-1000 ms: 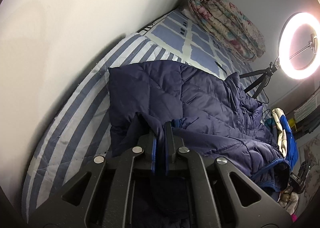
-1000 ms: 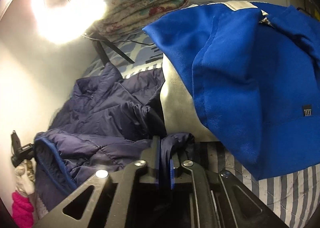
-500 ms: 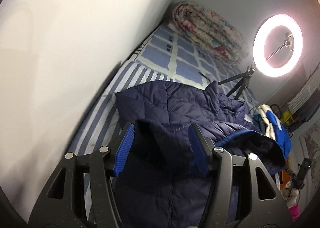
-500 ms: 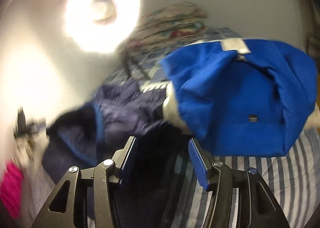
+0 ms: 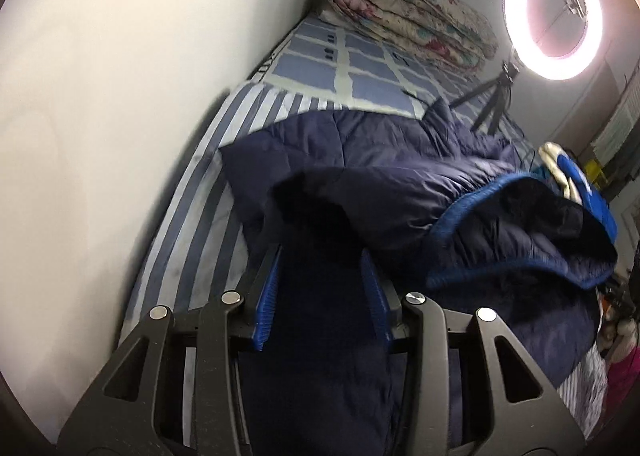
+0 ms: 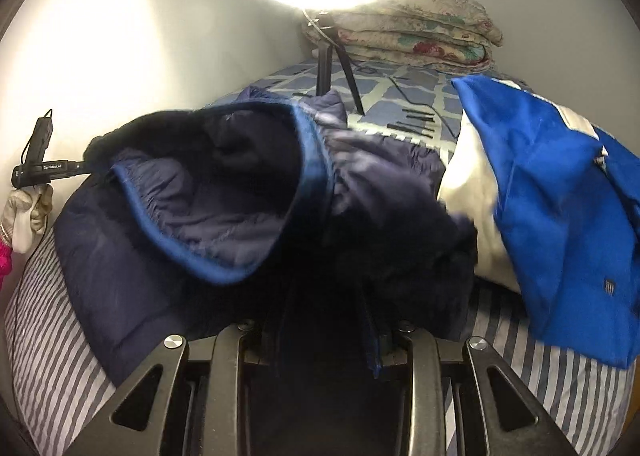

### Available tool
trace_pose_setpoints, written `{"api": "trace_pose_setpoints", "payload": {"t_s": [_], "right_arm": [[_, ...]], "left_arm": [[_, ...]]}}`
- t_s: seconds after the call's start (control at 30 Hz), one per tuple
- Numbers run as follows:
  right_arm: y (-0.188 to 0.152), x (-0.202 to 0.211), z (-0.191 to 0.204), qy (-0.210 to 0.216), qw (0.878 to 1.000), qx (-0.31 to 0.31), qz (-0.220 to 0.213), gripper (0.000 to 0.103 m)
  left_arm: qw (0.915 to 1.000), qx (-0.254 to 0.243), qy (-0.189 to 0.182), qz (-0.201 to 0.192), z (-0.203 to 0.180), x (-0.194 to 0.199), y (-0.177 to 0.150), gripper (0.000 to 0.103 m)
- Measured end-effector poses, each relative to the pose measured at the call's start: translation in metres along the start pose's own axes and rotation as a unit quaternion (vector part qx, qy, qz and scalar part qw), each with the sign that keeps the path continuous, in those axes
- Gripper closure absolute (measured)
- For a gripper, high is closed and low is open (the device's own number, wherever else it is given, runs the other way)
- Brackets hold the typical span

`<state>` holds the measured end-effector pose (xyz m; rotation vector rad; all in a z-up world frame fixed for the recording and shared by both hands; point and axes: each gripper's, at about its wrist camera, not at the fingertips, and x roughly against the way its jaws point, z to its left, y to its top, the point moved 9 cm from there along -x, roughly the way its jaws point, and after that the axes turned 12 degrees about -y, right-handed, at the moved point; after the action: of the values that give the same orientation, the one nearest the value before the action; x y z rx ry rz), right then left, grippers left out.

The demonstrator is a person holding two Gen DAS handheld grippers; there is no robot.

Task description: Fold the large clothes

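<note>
The navy quilted jacket (image 5: pixel 380 160) lies spread on the striped bedsheet (image 5: pixel 208 224), its long axis running from the near edge of the bed away toward the checked pillow (image 5: pixel 360 68). Its near part sits directly under and between the fingers of both grippers, so neither needs to reach. The left gripper (image 5: pixel 320 288) stands over the side next to the wall (image 5: pixel 120 96), the right gripper (image 6: pixel 324 320) over the side by the bright blue garment (image 6: pixel 560 192).

The jacket is puffy, diamond-stitched and dark, with a royal-blue trimmed edge (image 6: pixel 312 160) turned up so the lining shows; a thick fold is bunched at the middle.

The left fingers (image 5: pixel 266 296) stand at a middling gap, having just been closing, with dark cloth lying between them; the pads do not visibly press on it. The right jaws have also just been closing, and cloth drapes over and between them; whether they pinch it I cannot tell, since the fabric hides the pads.

Beyond lie a rolled floral quilt (image 5: pixel 408 20) and a ring light (image 5: pixel 554 12) on a tripod.
</note>
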<state>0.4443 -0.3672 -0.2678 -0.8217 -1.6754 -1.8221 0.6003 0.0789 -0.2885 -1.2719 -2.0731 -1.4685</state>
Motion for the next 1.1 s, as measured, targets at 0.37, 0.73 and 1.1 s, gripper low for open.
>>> {"api": "trace_pose_setpoints", "payload": {"t_s": [0.37,0.73,1.1], "right_arm": [[0.045,-0.021,-0.034,-0.017,0.996,-0.09,-0.015,0.066],[0.046,-0.017,-0.041,-0.06,0.995,-0.077,-0.006,0.045],[0.032,-0.024,-0.056,-0.048,0.99,-0.125,0.034,0.036]], "left_arm": [[0.9992,0.033,0.014,-0.017,0.0,-0.042,0.047,0.062],[0.9967,0.04,0.065,-0.027,0.029,-0.036,0.064,0.047],[0.9976,0.005,0.063,0.03,0.02,-0.062,0.036,0.062]]}}
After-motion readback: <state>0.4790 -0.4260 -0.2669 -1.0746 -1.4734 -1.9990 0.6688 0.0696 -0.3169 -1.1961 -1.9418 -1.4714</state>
